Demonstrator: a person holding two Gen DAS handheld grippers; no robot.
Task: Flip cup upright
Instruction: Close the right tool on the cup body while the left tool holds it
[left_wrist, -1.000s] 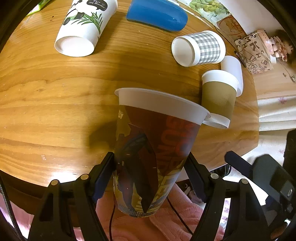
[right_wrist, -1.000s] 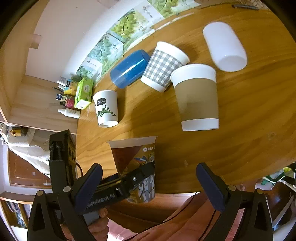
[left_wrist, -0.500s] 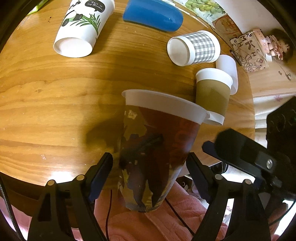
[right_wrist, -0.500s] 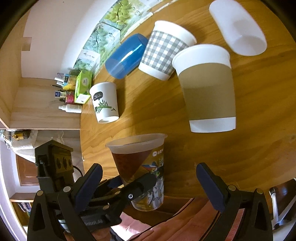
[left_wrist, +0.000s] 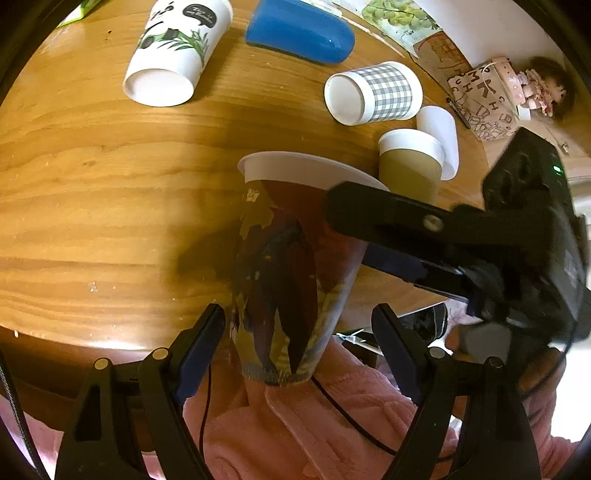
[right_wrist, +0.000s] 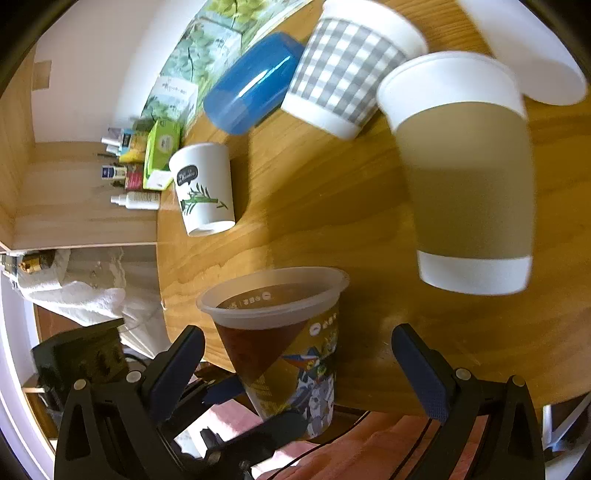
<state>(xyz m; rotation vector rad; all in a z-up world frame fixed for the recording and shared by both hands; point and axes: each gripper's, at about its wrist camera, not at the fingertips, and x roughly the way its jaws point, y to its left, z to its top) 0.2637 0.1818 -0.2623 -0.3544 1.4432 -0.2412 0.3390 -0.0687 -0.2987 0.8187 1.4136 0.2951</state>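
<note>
**Printed cup held mouth-up at the bench's near edge**

The left tongs (left_wrist: 295, 312) are clenched on the lower part of the printed cup (left_wrist: 288, 258). The right wrist view shows their pads pressed to either side of it, just above the base. The right tongs (right_wrist: 298, 332) are spread wide and straddle the same cup. Their fingers (right_wrist: 417, 369) stand apart from its wall on both sides in that view. In the left wrist view one of them crosses in front of the cup's upper right side; whether it touches there I cannot tell.

The cup is upright with its pale rim on top. Its base hangs off the near edge of the wooden bench (left_wrist: 92, 221), above pink cloth (left_wrist: 295, 435).

Farther across the bench are more cups. A brown-sleeved cup (right_wrist: 465, 177) is nearest, to the right. Beyond it a grey checked cup (right_wrist: 343, 70) lies on its side, with a plain white cup (right_wrist: 528, 44) at the far right. A blue cup (right_wrist: 251, 81) lies far back. A white leaf-print cup (right_wrist: 203, 184) lies on its side to the left, well apart from the held cup.
</note>
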